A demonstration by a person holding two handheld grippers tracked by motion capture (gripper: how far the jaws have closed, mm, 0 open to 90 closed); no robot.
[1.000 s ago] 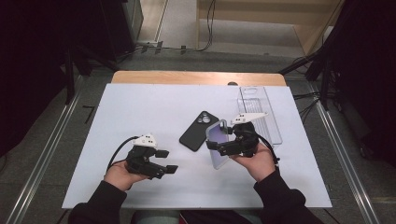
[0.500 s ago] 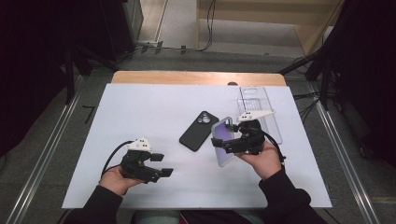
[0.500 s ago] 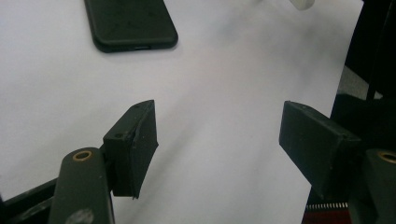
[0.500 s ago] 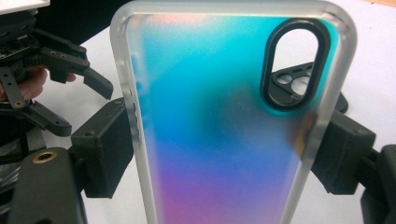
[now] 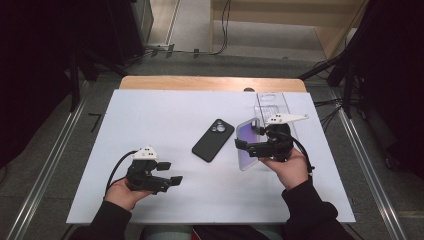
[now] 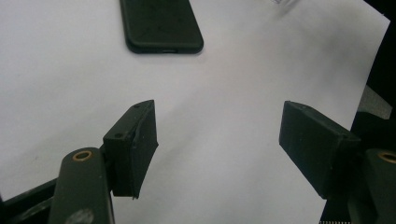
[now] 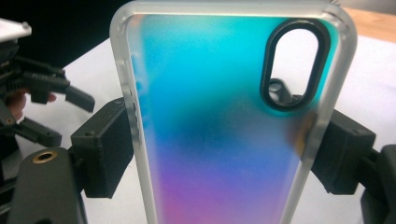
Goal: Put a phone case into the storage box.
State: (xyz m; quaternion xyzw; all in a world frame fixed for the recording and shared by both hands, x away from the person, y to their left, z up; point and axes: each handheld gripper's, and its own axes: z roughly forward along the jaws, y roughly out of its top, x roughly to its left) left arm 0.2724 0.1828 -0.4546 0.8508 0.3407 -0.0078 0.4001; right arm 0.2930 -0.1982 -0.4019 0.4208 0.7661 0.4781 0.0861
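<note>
While gripped edgewise, phone case (image 7: 224,130) upright.

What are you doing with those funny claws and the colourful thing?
A person holds a gripper in each hand at a white table. The right gripper clamps a rainbow phone case by its two long edges. The left gripper is open with nothing in it, near the table's front. A black phone lies face down between them.

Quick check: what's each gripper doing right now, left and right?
Left gripper: open, nothing between its jaws, above the white table cover.
Right gripper: closed on the iridescent phone case, clamped by its two long edges.
</note>
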